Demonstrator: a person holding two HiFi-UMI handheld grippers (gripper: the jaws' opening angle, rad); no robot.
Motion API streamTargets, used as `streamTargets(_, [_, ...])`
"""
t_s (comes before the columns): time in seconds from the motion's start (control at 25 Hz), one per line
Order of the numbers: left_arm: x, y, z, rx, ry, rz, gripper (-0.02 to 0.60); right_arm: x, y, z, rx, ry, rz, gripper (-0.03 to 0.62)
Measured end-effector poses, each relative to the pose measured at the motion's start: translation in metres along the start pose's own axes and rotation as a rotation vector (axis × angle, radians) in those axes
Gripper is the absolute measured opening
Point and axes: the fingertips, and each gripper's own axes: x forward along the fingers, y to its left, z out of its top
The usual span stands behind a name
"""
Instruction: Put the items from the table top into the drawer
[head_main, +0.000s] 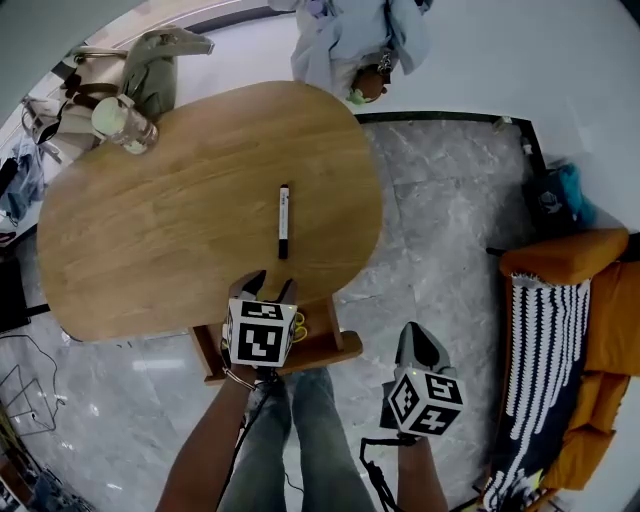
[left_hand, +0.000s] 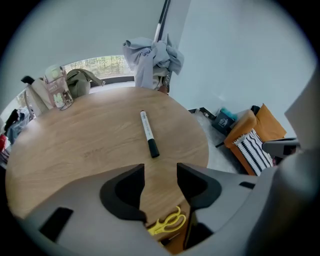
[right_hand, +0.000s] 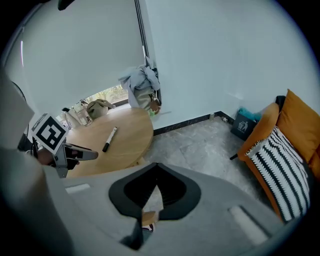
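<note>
A black-and-white marker pen (head_main: 283, 221) (left_hand: 149, 134) lies on the oval wooden table (head_main: 170, 230), towards its front right. My left gripper (head_main: 272, 286) (left_hand: 160, 176) hovers over the table's front edge just short of the pen, open and empty. Under that edge a wooden drawer (head_main: 320, 356) stands pulled out, with yellow scissors (head_main: 298, 322) (left_hand: 167, 223) inside. My right gripper (head_main: 418, 342) (right_hand: 156, 165) hangs over the floor to the drawer's right, shut on nothing. The right gripper view also shows the pen (right_hand: 109, 139) and the left gripper's marker cube (right_hand: 48, 134).
A clear jar (head_main: 125, 122) stands at the table's far left edge, with a bag (head_main: 150, 60) behind it. Clothes (head_main: 350, 40) hang beyond the far edge. An orange sofa with a striped cushion (head_main: 545, 370) sits at the right, and a dark bin (head_main: 555, 195) by the wall.
</note>
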Motion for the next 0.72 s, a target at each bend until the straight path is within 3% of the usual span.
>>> streamTargets(0.32, [0.031, 0.019, 0.038, -0.024, 0.016, 0.051, 0.202, 0.027, -0.022, 0.023, 0.007, 0.024, -0.009, 0.005])
streamTargets(0.56, [0.054, 0.024, 0.07, 0.031, 0.007, 0.087, 0.193, 0.044, -0.034, 0.03, 0.01, 0.048, -0.013, 0.005])
streamTargets(0.72, [0.065, 0.026, 0.081, 0.026, 0.021, 0.1, 0.172, 0.052, -0.039, 0.034, 0.01, 0.058, -0.016, 0.005])
